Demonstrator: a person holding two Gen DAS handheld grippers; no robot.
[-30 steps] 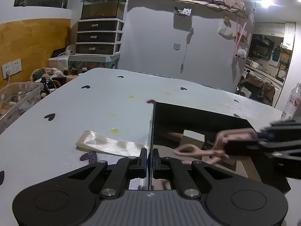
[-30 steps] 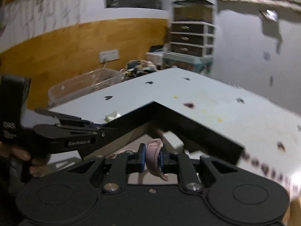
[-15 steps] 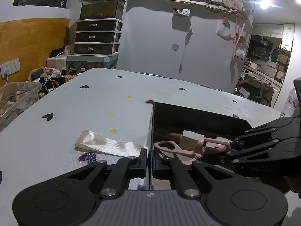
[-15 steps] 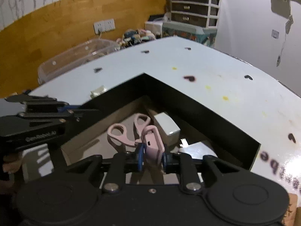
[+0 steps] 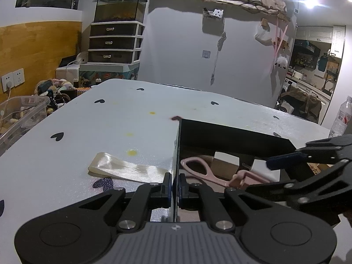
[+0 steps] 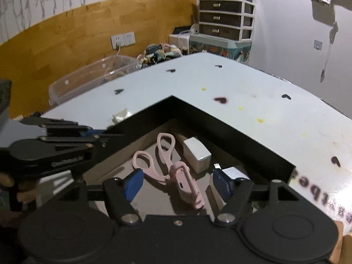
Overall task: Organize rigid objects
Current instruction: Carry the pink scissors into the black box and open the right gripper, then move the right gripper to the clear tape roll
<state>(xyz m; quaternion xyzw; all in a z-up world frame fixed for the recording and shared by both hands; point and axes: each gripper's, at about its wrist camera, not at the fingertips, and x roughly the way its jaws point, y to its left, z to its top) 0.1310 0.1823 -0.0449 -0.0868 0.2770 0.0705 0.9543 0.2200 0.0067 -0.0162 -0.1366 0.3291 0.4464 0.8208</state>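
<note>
— Two grippers, then; how do they stand?
— Nearest, the right gripper (image 6: 177, 186) has its jaws spread wide over the black box (image 6: 237, 136), with nothing between its blue pads (image 6: 133, 187). The left gripper (image 5: 173, 187) has its jaws pressed together on the box's left wall, one finger inside and one outside.

— Where are the task's things?
— The pink scissors (image 6: 173, 167) lie on the brown floor of the box, sheathed blade end towards the right gripper and just below its spread fingers, handle loops pointing to the box's far corner. I cannot tell whether either pad touches them. Just beyond, beside the loops on the right, a small white carton (image 6: 197, 154) rests near the far right wall, and a second pale block (image 6: 232, 172) sits near the right finger.

— And outside the box?
— On the desk (image 5: 110, 127), close against the left wall, lies a cream ribbon strip (image 5: 127, 168). Farther off, past the desk's left edge, stands a clear plastic bin (image 5: 19, 114), and by the far wall a drawer tower (image 5: 114, 41)
</note>
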